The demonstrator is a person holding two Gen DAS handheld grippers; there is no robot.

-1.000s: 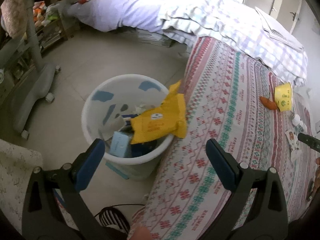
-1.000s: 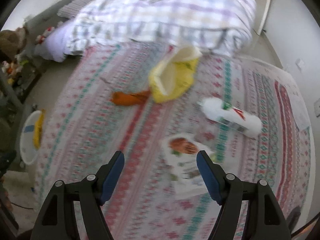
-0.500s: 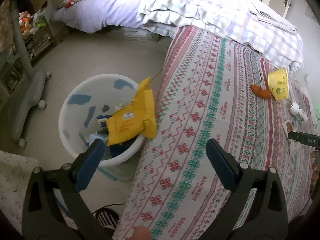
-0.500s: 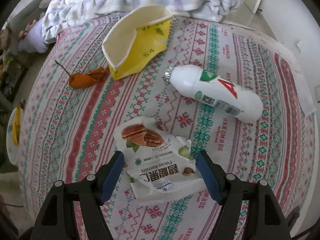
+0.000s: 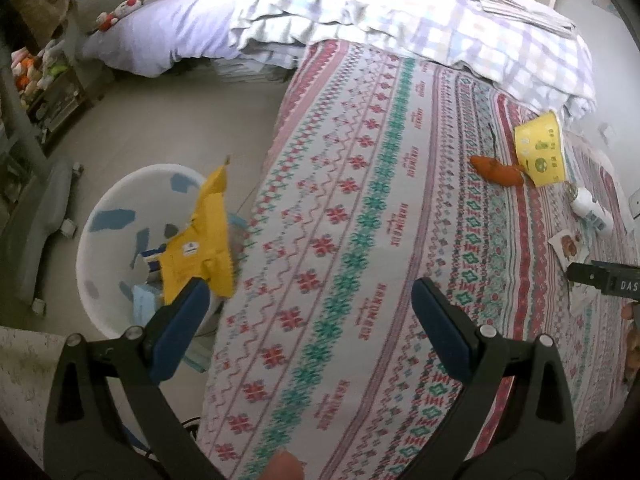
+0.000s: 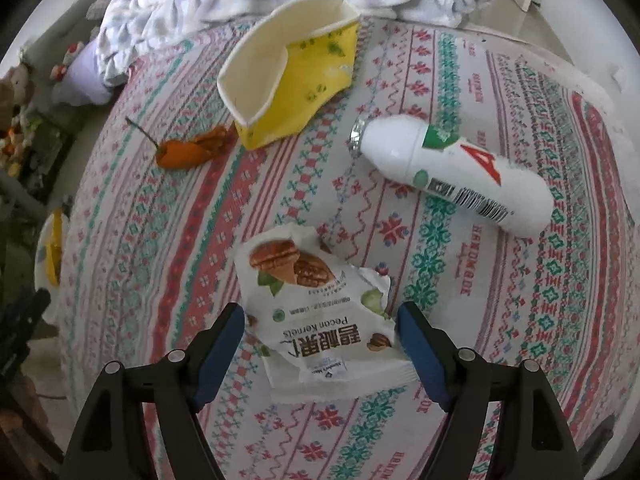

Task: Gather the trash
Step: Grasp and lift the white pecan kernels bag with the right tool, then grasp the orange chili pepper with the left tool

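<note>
My right gripper [image 6: 320,340] is open, its jaws on either side of a torn white pecan kernels packet [image 6: 316,312] lying on the patterned bedspread [image 6: 460,360]. Beyond it lie a white bottle [image 6: 452,172], a crushed yellow paper cup [image 6: 288,72] and an orange peel [image 6: 192,148]. My left gripper [image 5: 308,320] is open and empty over the bedspread's edge. A white trash bin [image 5: 132,240] stands on the floor at left, a yellow wrapper [image 5: 204,240] hanging over its rim. The cup [image 5: 540,152], the peel [image 5: 496,170] and the bottle [image 5: 592,210] also show in the left wrist view.
A checked quilt [image 5: 400,12] is piled at the far end of the bed. A grey chair base [image 5: 36,220] stands on the floor left of the bin. A second bed with a lilac sheet [image 5: 168,36] lies behind. The right gripper's tip [image 5: 600,280] shows at the right edge.
My right gripper has moved down and forward over the pecan packet, which now lies between its jaws. My left gripper has swung right, from over the bin toward the bedspread.
</note>
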